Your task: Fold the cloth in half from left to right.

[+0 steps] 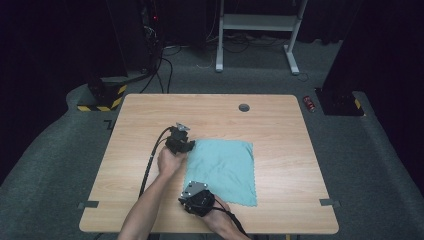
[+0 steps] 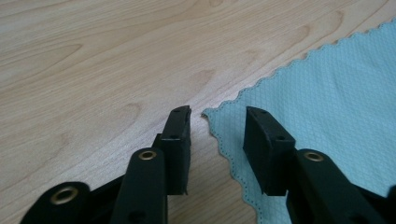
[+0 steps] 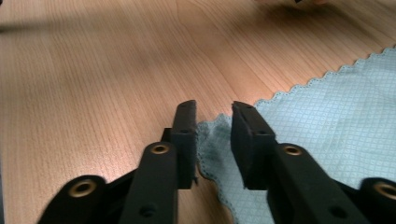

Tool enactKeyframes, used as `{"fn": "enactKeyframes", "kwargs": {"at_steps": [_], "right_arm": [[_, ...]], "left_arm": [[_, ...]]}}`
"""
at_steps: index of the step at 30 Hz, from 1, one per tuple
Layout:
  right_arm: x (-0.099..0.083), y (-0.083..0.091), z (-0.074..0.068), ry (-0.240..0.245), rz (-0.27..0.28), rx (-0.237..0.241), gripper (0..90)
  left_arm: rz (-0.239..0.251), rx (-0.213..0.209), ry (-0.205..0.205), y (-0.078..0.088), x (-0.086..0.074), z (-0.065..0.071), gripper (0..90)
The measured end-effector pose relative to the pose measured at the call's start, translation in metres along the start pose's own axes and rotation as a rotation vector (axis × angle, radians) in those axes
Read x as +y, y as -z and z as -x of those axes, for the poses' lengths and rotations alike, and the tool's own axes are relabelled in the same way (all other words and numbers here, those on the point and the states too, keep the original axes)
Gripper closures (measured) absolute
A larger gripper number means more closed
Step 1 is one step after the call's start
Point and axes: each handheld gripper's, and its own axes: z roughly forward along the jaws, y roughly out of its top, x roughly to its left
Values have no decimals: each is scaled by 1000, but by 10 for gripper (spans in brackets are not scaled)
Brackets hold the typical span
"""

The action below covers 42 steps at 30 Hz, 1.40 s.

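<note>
**Both grippers set at the cloth's near-side corners, nothing lifted yet**

On the pale wooden table (image 1: 150,120), a square light-blue microfibre cloth with a scalloped hem (image 1: 225,170) lies spread flat, a little right of centre and toward the person's edge. The left gripper (image 2: 217,122) sits at the cloth's far left corner: its jaws stand partly open, astride the corner tip, with one pad on bare wood and the other over the fabric, and the pads do not press on anything. The right gripper (image 3: 213,116) is at the near left corner, jaws narrower but with a visible gap; the corner bunches up slightly between them, yet no firm pinch shows.

By my reading, the approach is done and the grasp itself remains, then whatever lift or fold follows. Both corners are still down on the wood.

Room is generous: bare table lies left of and beyond the cloth, and its right edge sits well apart from the table's rim. A small dark grommet hole (image 1: 244,107) lies far beyond, out of the way.
</note>
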Motion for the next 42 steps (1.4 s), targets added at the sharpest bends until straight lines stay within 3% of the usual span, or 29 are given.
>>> {"fn": "enactKeyframes", "kwargs": {"at_steps": [6, 11, 14, 18, 24, 33, 42], "right_arm": [[0, 1, -1, 19, -11, -21, 855], [0, 1, -1, 25, -10, -31, 895], [1, 1, -1, 34, -9, -32, 900], [0, 6, 0, 10, 9, -20, 900], [0, 17, 4, -31, 49, -6, 900], [5, 20, 3, -18, 50, -10, 900], [17, 25, 3, -10, 63, 1, 900]], "left_arm": [[9, -15, -5, -2, 2, 1, 757], [-5, -42, 40, -3, 4, -4, 883], [-27, -38, 10, -2, 7, -3, 891], [-43, -40, -4, -3, 10, -2, 897], [-36, -51, 7, -1, 11, -5, 897], [-8, -68, 4, 8, 14, -9, 898], [2, -56, 8, 18, 14, -17, 899]]}}
